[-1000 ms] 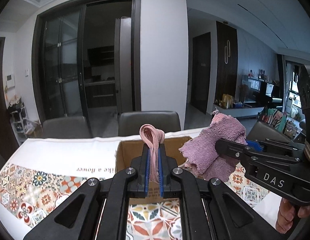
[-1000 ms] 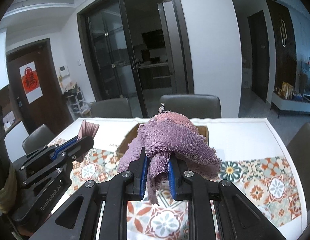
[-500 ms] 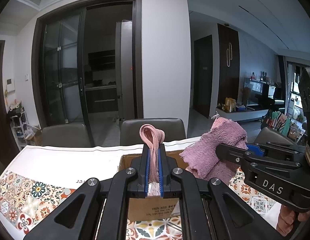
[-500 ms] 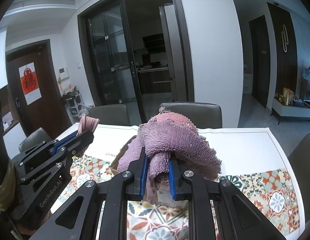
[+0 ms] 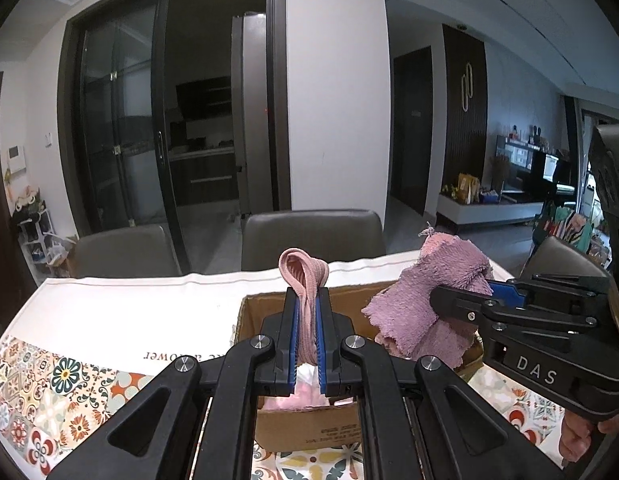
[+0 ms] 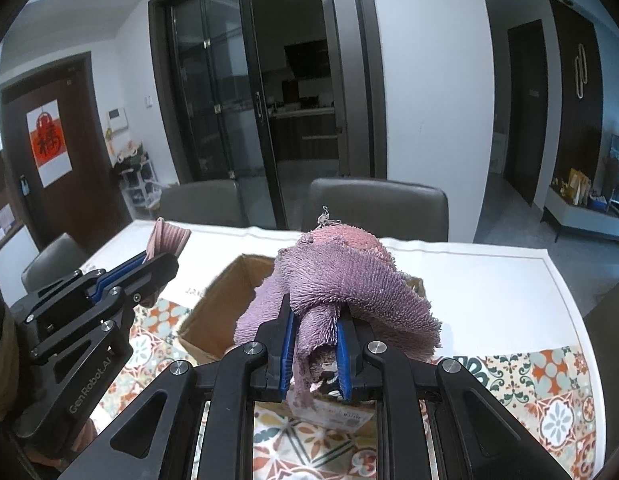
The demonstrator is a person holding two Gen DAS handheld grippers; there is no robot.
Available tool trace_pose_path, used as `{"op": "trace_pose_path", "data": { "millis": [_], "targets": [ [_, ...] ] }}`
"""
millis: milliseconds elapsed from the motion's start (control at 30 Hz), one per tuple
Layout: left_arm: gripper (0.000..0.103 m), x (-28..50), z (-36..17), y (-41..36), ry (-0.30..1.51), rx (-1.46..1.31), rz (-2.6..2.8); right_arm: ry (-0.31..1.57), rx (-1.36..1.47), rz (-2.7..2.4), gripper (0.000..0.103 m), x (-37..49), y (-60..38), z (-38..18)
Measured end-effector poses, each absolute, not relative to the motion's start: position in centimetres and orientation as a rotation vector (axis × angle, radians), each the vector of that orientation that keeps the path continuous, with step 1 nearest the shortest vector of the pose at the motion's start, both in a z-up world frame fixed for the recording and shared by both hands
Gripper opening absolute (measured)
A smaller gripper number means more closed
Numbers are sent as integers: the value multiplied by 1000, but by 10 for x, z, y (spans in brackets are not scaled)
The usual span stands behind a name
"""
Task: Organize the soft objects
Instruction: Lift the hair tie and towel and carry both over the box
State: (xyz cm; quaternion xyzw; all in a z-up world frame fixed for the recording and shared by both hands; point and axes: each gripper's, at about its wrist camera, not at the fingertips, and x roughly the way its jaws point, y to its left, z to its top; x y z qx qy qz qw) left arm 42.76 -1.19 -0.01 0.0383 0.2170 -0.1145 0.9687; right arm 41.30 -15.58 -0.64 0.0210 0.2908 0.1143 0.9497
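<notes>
My left gripper (image 5: 306, 300) is shut on a folded pink ribbed cloth (image 5: 304, 276) that loops up above its blue pads. My right gripper (image 6: 315, 312) is shut on a fuzzy mauve towel (image 6: 341, 276) that bunches over its fingers. Both hang over an open cardboard box (image 5: 249, 320) on the table, which shows pale pink fabric (image 5: 305, 398) inside. In the left wrist view the towel (image 5: 425, 300) and right gripper (image 5: 461, 304) sit at the right, over the box's right side. In the right wrist view the left gripper (image 6: 161, 260) with its cloth (image 6: 167, 238) is at the left, beside the box (image 6: 217, 304).
The table carries a white cloth (image 6: 489, 280) with a patterned tile border (image 5: 49, 392). Grey chairs (image 5: 313, 236) stand along the far edge. A person's fingers (image 5: 581, 436) hold the right gripper's handle. Glass sliding doors and a white wall lie behind.
Both grippers have moved forward and slightly down toward the box, each keeping its cloth. The box now lies closer beneath the fingers and its pink contents show.
</notes>
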Motion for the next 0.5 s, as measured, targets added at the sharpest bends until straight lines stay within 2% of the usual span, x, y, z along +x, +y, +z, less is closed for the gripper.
{"op": "trace_pose_path", "data": {
  "millis": [433,500],
  "targets": [
    [10,477,-43,-23,567,130,-245,762,62,255,20,479,-155,-54],
    [13,479,-47,-23,579,127,-240,785,54,256,20,487,-153,-60]
  ]
}}
